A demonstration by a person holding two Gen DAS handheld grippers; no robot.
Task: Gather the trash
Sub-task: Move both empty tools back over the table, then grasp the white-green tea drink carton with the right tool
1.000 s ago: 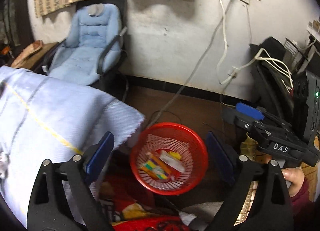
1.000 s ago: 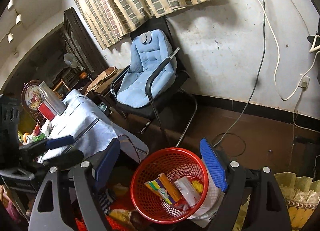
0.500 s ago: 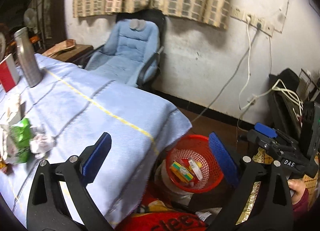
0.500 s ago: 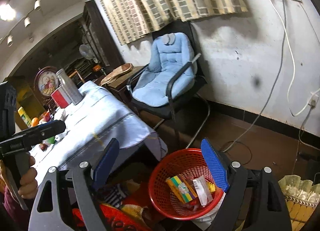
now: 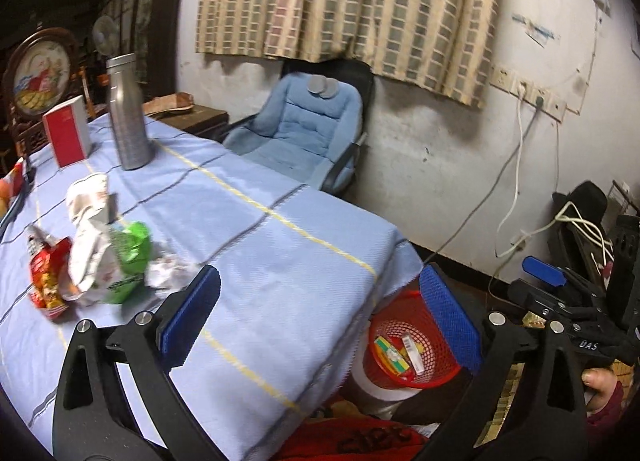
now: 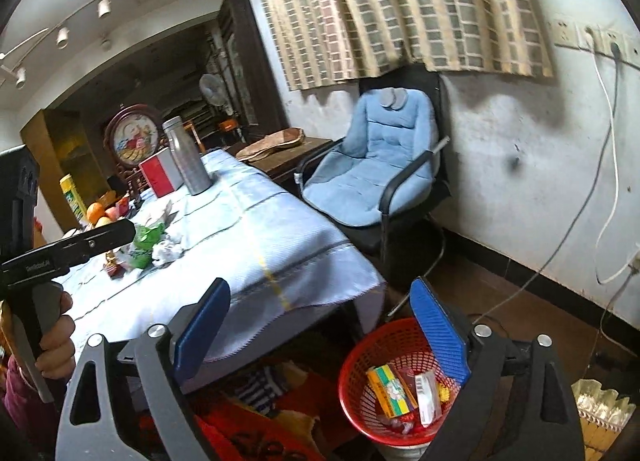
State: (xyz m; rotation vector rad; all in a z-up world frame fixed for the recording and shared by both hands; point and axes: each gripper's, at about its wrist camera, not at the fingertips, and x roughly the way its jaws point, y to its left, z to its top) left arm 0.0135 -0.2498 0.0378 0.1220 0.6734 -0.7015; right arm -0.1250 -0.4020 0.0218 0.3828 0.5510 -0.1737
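Trash lies on the blue tablecloth [image 5: 280,261]: a crumpled white tissue [image 5: 168,271], a green and white snack bag [image 5: 116,257] and a red snack packet [image 5: 46,281]. The pile also shows in the right wrist view [image 6: 154,247]. A red mesh basket [image 5: 434,375] on the floor beside the table corner holds several wrappers; it also shows in the right wrist view [image 6: 360,385]. My left gripper [image 5: 320,309] is open and empty, above the table's near end, right of the trash. My right gripper [image 6: 320,325] is open and empty, above the basket and table corner.
A steel bottle [image 5: 126,117] and a red and white box [image 5: 68,135] stand at the table's far end. A blue padded chair [image 5: 304,133] stands by the wall. Cables [image 5: 516,197] hang from wall sockets. Fruit [image 6: 98,213] lies at the far left.
Both grippers have risen and swung left from over the red basket; the left one now looks across the tabletop at the trash pile. Both stay open and empty.
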